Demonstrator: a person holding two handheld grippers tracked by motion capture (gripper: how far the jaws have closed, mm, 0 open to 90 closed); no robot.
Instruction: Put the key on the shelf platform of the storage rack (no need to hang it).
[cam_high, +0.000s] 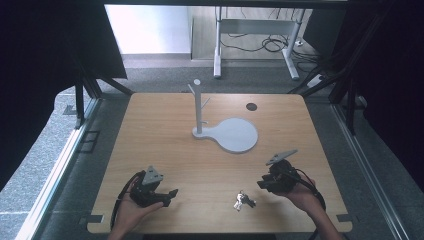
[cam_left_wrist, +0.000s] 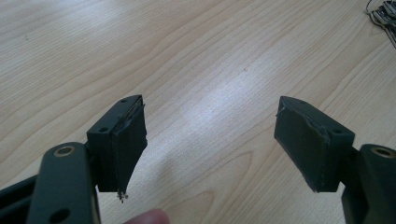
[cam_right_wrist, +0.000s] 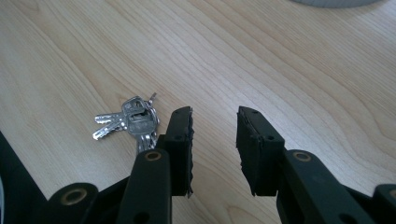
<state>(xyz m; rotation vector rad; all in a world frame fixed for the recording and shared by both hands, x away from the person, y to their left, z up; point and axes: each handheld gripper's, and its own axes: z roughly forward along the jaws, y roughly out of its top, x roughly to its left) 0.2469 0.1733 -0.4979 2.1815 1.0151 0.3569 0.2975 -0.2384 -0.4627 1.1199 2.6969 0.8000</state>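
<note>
Fingertip: at the very bottom edge of the left gripper view, a blurred fingertip (cam_left_wrist: 148, 217) of the person shows between the jaws.
Left gripper (cam_left_wrist: 210, 144): jaws spread wide, with nothing but bare wood between them. From above it (cam_high: 172, 192) sits near the front left part of the table, held in the left hand (cam_high: 131, 207), jaws pointing toward the right.
Right gripper (cam_right_wrist: 215, 140): jaws apart with a moderate gap, narrower than the left one, and holding nothing. From above it (cam_high: 261, 184) is at the front right, held in the right hand (cam_high: 300, 195), with its grey three-cornered plate (cam_high: 281, 157) on top.
Keys (cam_right_wrist: 130, 122): a small silver bunch on a ring, lying flat on the wood just beside the left jaw of the right gripper, outside the gap. I cannot tell if the jaw touches them. In the high view the keys (cam_high: 243, 201) lie near the front edge, between the two grippers and closer to the right one. Their edge also appears in the top right corner of the left gripper view (cam_left_wrist: 385, 14).
Table (cam_high: 165, 145): light wood, with a small dark round spot (cam_high: 251, 106) near the far edge.
Stand (cam_high: 235, 135): pale grey, with a round flat base and an upright post (cam_high: 198, 107) with short pegs, standing at the middle of the far half, well apart from the keys and both grippers.
</note>
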